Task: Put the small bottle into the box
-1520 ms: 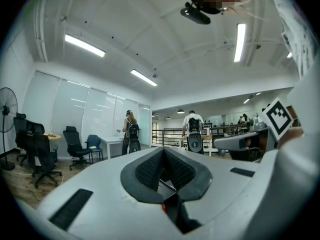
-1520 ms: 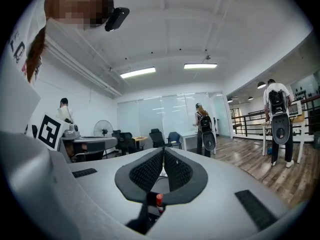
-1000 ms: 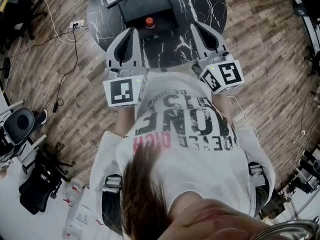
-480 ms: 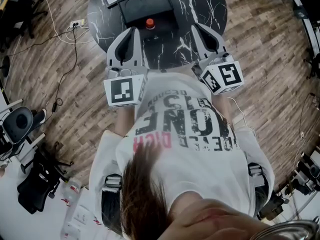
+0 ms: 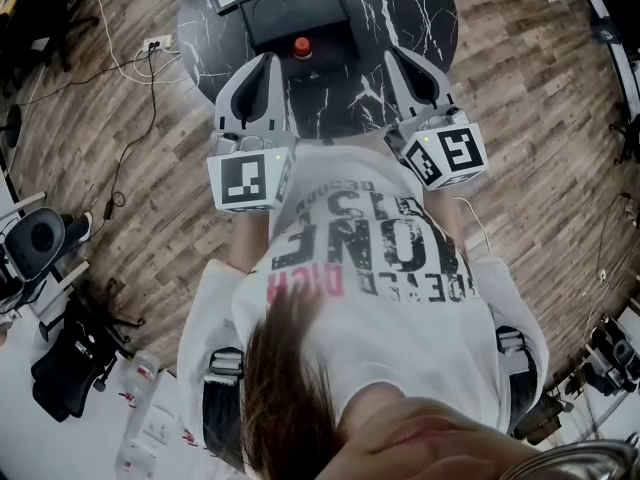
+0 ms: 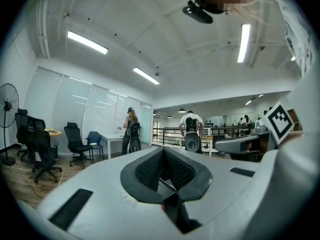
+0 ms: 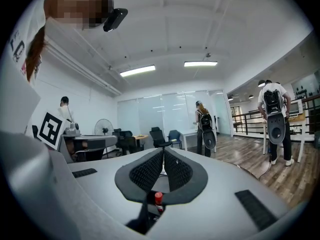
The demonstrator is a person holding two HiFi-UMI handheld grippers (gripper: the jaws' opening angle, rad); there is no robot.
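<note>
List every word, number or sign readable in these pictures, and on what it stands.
"ONE": large black letters, seen inverted, on the person's white T-shirt.
Other shirt print, black and pink: too distorted to read.
White marker cubes, left and right: black square patterns, no letters.

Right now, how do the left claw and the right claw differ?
The left claw lies left of the small bottle, the right claw right of it. The left claw's marker cube sits square in the head view; the right claw's marker cube is turned askew. Shared: both shut, empty, level, tips over the black table.
</note>
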